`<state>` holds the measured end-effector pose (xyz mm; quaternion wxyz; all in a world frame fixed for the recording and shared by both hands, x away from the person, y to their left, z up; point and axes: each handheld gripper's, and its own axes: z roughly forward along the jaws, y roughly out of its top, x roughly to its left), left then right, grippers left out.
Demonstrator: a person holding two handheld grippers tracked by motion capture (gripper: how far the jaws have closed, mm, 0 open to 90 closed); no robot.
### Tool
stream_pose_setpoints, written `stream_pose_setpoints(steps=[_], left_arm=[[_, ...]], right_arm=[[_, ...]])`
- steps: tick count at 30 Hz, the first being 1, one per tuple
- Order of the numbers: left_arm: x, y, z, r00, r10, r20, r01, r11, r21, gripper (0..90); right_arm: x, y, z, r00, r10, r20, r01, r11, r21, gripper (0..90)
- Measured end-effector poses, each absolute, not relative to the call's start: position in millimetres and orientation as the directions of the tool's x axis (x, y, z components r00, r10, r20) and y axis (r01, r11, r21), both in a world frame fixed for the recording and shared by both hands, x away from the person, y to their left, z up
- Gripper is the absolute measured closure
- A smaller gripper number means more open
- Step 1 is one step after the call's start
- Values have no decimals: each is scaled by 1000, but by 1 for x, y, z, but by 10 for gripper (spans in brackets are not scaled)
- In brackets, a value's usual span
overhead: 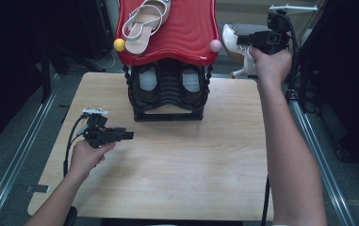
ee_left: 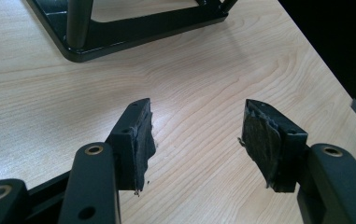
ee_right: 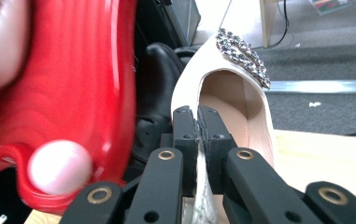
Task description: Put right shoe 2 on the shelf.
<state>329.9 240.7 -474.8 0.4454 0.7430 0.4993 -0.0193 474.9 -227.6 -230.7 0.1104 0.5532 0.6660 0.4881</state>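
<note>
The right gripper [overhead: 243,40] holds a white shoe [ee_right: 231,100] in the air beside the rack's red top [overhead: 186,28], jaws pinching the stiff side wall by its opening (a sound hold, since the shoe looks light but smooth). The left gripper [ee_left: 196,140] hangs over the counter [overhead: 177,160], jaws spread and empty.

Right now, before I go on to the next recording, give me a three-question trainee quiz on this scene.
1. True or false: the right gripper is shut on the white shoe.
2. What lies on the red shelf top? A) a sandal B) a book C) a cup
3. How do the left gripper's jaws stand, and is anything between them?

Key: 1 true. 2 A, the sandal. 3 Open, with nothing between them, over the table.
</note>
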Motion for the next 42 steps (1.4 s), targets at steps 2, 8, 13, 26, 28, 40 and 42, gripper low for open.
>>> stream_pose_setpoints(steps=[2,8,13,26,28,40,42], left_arm=[[330,241,-475,501,723,-475,759,-105,642,431],[330,240,-475,508,720,-473,758,-113,642,431],[330,240,-476,505,722,-474,759,-109,642,430],[330,238,-475,508,719,-474,757,-111,644,429],[330,238,-475,511,718,-473,755,-113,646,430],[330,239,-475,515,716,-471,754,-118,646,430],[329,238,-475,518,714,-471,753,-119,647,429]], right_arm=[[474,-226,-222,-367,844,391,621,-91,779,882],[474,-222,-196,-369,841,396,600,-110,793,883],[472,-211,-173,-385,841,380,566,-110,817,883],[463,-164,-132,-470,815,340,481,-86,872,883],[465,-158,-132,-478,809,342,480,-86,873,883],[478,-124,-154,-506,800,323,475,-54,878,883],[478,-118,-157,-519,795,313,471,-40,881,883]])
